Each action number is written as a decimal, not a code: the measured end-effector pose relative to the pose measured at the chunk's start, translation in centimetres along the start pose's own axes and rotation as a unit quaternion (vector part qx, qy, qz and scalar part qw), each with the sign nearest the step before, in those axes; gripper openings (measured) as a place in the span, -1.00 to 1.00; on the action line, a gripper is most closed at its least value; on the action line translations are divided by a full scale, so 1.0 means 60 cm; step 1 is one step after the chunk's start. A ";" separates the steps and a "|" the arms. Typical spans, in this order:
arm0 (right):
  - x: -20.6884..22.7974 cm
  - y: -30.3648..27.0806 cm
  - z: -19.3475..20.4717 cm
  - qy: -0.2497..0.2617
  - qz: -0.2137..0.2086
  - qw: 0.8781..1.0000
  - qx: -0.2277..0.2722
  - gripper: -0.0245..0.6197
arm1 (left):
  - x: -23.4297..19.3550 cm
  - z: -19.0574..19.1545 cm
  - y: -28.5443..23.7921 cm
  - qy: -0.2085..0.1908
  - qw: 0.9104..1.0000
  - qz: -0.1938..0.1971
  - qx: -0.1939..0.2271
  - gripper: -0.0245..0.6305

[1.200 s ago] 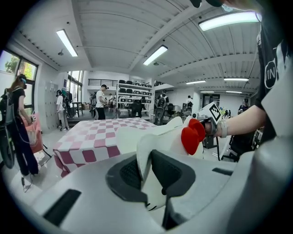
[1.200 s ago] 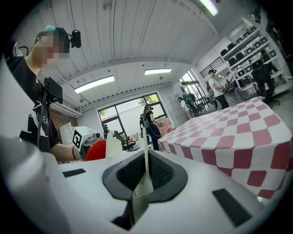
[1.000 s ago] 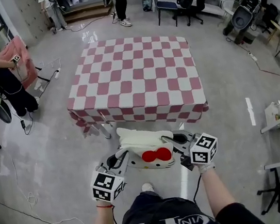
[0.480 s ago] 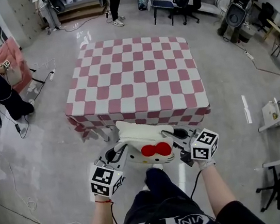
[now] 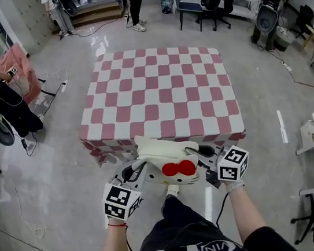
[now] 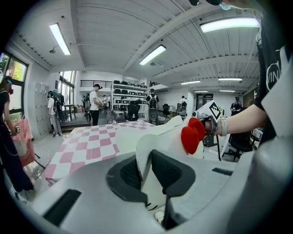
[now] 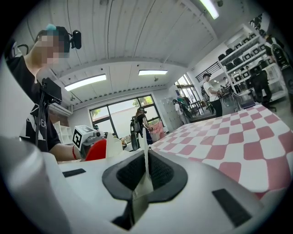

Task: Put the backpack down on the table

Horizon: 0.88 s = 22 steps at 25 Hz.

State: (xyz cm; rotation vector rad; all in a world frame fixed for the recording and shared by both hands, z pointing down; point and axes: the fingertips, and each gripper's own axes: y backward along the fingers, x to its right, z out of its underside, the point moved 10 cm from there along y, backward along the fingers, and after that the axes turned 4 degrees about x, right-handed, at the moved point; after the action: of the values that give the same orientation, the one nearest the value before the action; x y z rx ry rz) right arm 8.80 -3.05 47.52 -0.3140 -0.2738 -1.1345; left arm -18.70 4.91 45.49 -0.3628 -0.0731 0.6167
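Checked table (image 5: 158, 92) ahead, backpack (image 5: 171, 162) at its near edge, not yet down.
Head view: I had left gripper (image 5: 136, 172) and right gripper (image 5: 201, 155) on opposite sides, keeping it level. Left gripper view: jaws clamped its white flap. Right gripper view: jaws pinched a thin white edge.

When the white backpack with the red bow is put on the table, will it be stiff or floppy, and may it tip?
Probably soft: thin edges of the backpack sit pinched in the left gripper and right gripper. It looks rounded and plush, so it may slump or lean on the table. Likely light, since two pinches carry it.
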 end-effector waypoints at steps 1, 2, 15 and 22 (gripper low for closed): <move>0.005 -0.007 -0.005 0.000 -0.001 1.000 0.000 -0.89 | -0.008 -0.003 -0.004 0.000 1.000 0.000 -0.001 -0.78; 0.011 -0.013 -0.010 -0.001 -0.001 1.000 -0.001 -0.89 | -0.015 -0.007 -0.008 0.000 1.000 0.001 -0.002 -0.78; 0.089 -0.073 -0.076 0.004 -0.011 1.000 -0.008 -0.89 | -0.096 -0.060 -0.069 0.009 1.000 0.009 0.005 -0.78; 0.137 -0.097 -0.112 -0.003 -0.014 1.000 -0.017 -0.89 | -0.137 -0.094 -0.108 0.025 0.999 0.026 0.017 -0.78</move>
State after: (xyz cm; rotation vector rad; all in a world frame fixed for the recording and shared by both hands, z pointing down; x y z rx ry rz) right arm 7.09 -14.76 44.94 -0.3435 -0.2648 -1.1669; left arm -20.87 -6.49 42.86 -0.3485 -0.0053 0.6594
